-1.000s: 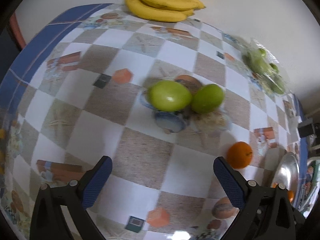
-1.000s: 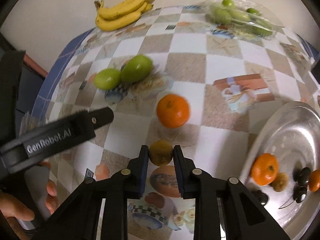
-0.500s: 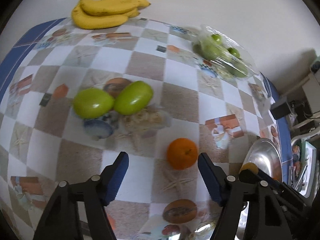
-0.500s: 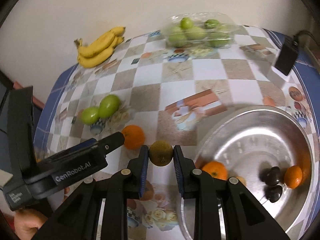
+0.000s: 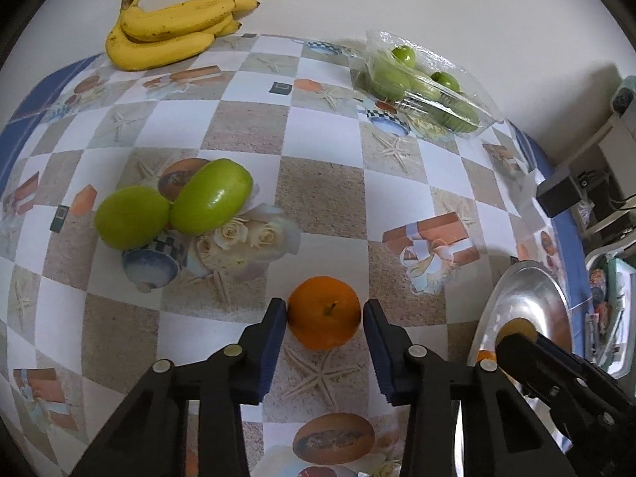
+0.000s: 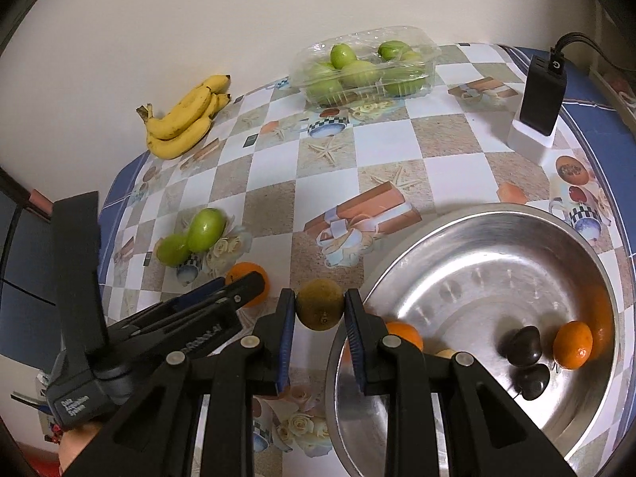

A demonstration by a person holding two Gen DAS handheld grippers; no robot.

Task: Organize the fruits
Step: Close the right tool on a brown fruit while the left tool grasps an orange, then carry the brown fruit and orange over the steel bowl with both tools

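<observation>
The left gripper [image 5: 324,314] points down at the tablecloth [image 5: 318,190] with an orange [image 5: 324,312] between its blue-padded fingers [image 5: 274,338]. Its jaws are closing: the left pad is at the orange's skin, while a thin gap shows at the right pad, so no firm grip can be told. The orange rests on the cloth.

The right gripper [image 6: 320,310] is clamped on a small brownish-green round fruit [image 6: 320,310], both pads pressing its sides. The fruit hangs just to the left of the rim of a steel bowl [image 6: 497,238], which lies ahead and to the right of this gripper. Inside the bowl lie an orange partly behind the right finger [image 6: 403,334], another orange near the far wall [image 6: 572,344], and two dark fruits [image 6: 524,346] just beside it.

From the left gripper, two green fruits [image 5: 175,206] lie touching each other ahead and to the left. A bunch of bananas [image 5: 175,30] sits far ahead on the left by the wall, and a clear plastic box of green fruits [image 5: 425,87] far ahead on the right. In the right wrist view a black charger on a white base [image 6: 540,99] stands far ahead on the right, near the table's blue edge.
</observation>
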